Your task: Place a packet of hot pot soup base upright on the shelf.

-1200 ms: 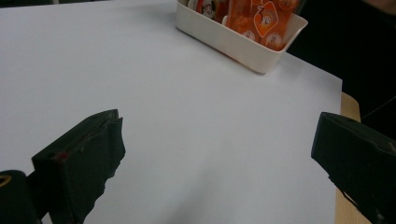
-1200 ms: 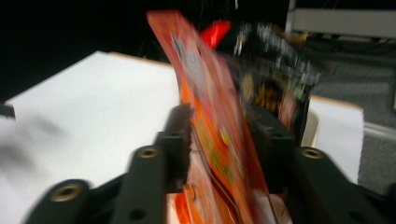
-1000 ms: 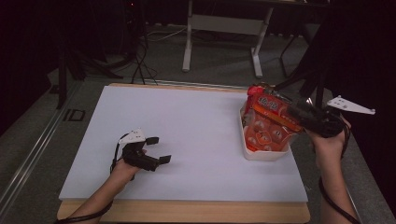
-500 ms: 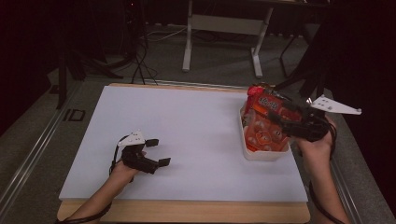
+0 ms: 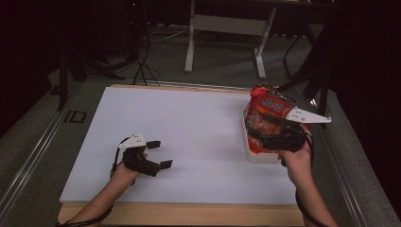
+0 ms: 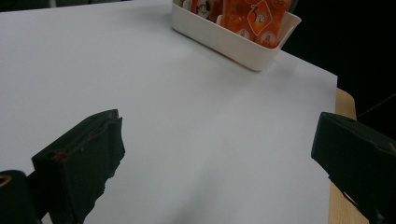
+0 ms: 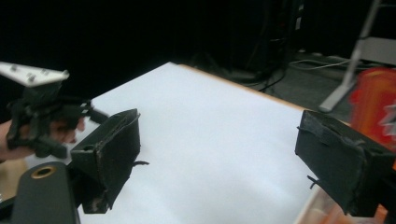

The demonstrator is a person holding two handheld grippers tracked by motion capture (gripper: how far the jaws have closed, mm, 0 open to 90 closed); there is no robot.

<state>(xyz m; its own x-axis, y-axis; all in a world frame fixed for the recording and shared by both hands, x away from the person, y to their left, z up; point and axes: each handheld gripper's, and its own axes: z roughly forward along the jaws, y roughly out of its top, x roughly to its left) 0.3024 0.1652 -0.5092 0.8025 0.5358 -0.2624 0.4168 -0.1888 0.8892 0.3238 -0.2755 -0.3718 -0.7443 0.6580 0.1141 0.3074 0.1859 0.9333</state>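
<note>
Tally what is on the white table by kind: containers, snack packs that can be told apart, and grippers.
White tub: 1
Orange-red snack packs standing in the tub, told apart: 2, the tall pack and a lower pack; any more are too crowded to separate
Grippers: 2, left gripper and right gripper, both open and holding nothing
Total: 5

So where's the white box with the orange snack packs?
In the high view, the white box sits near the right edge of the white table, just in front of the right tool; orange snack packs stick up from it.
</note>
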